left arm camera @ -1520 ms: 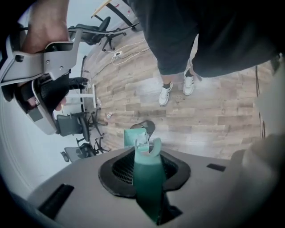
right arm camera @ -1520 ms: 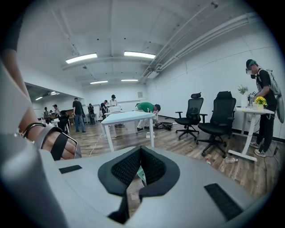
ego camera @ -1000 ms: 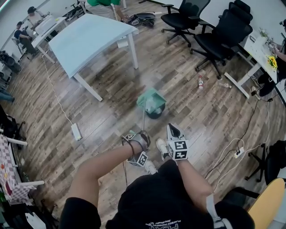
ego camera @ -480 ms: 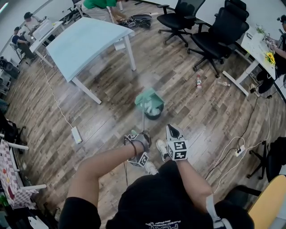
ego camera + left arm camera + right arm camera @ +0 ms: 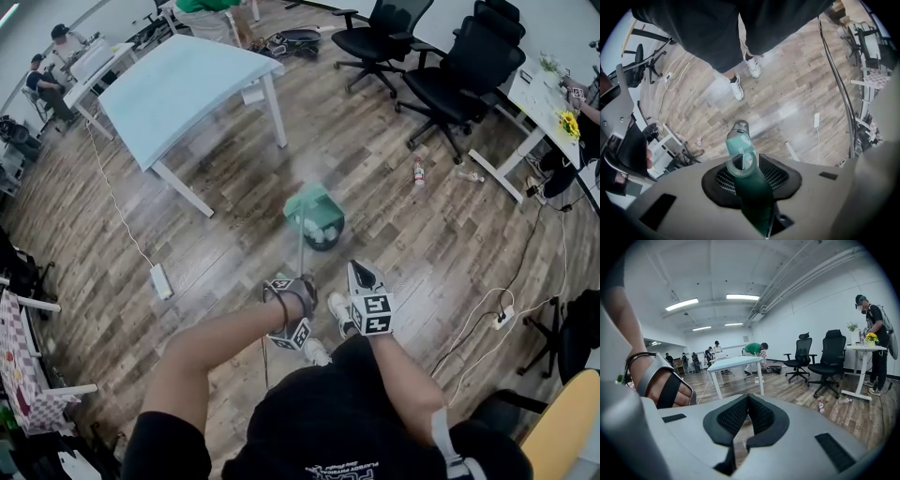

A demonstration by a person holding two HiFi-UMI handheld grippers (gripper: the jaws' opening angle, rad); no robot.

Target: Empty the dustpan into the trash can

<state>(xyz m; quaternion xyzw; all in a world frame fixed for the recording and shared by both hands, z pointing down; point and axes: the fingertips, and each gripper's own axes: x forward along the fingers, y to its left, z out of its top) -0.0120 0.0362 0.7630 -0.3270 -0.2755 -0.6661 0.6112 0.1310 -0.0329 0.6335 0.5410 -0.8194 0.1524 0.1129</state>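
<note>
One risk: the left gripper [image 5: 299, 283] fingers, opening around the dustpan handle [image 5: 751, 187], could drop the dustpan [image 5: 314, 204] into the trash can [image 5: 327, 240]; right gripper [image 5: 362, 274] fingers closed, empty.

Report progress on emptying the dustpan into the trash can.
Done: the dustpan is up over the trash can and looks tipped.
In hand: the left gripper grips the handle, its jaws opening slightly with the handle between them. White scraps show at the can's mouth, in the pan or the can I cannot tell. The right gripper is shut and empty.
Left: finish the tip, then take the dustpan away.
</note>
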